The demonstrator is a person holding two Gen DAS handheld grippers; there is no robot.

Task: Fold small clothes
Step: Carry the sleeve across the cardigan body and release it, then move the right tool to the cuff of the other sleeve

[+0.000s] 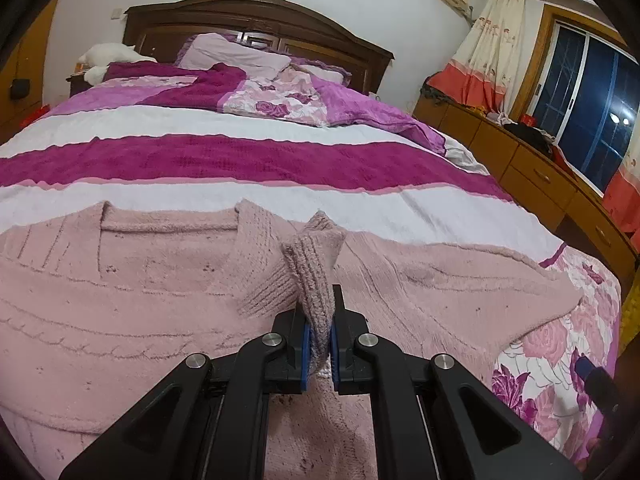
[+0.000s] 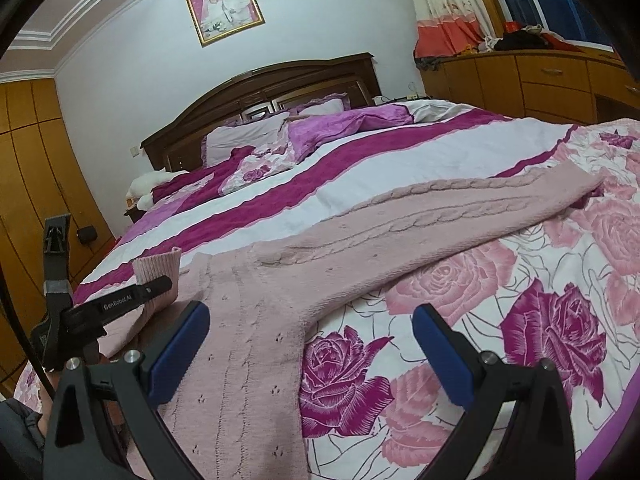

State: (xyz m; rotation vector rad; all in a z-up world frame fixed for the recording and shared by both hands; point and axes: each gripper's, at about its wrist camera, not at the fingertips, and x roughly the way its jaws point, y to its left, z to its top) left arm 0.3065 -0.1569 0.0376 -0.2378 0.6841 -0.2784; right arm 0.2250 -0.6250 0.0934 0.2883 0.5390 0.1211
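A pale pink knit sweater [image 1: 140,304] lies spread flat on the bed, neckline away from me. My left gripper [image 1: 319,344] is shut on the ribbed cuff of its sleeve [image 1: 316,256] and holds it over the sweater's body. In the right wrist view the sweater [image 2: 248,320] lies below and ahead, its other sleeve [image 2: 460,204] stretched out to the far right. My right gripper [image 2: 312,352] is open and empty just above the sweater's side edge. The left gripper [image 2: 132,296] with the held cuff [image 2: 158,266] shows at the left there.
The bed has a floral cover [image 2: 500,320] and a magenta and white striped blanket [image 1: 240,160], with pillows [image 1: 232,54] at the wooden headboard [image 1: 256,12]. A wooden dresser [image 1: 536,176] runs along the right under a window. Wardrobes [image 2: 32,184] stand at the left.
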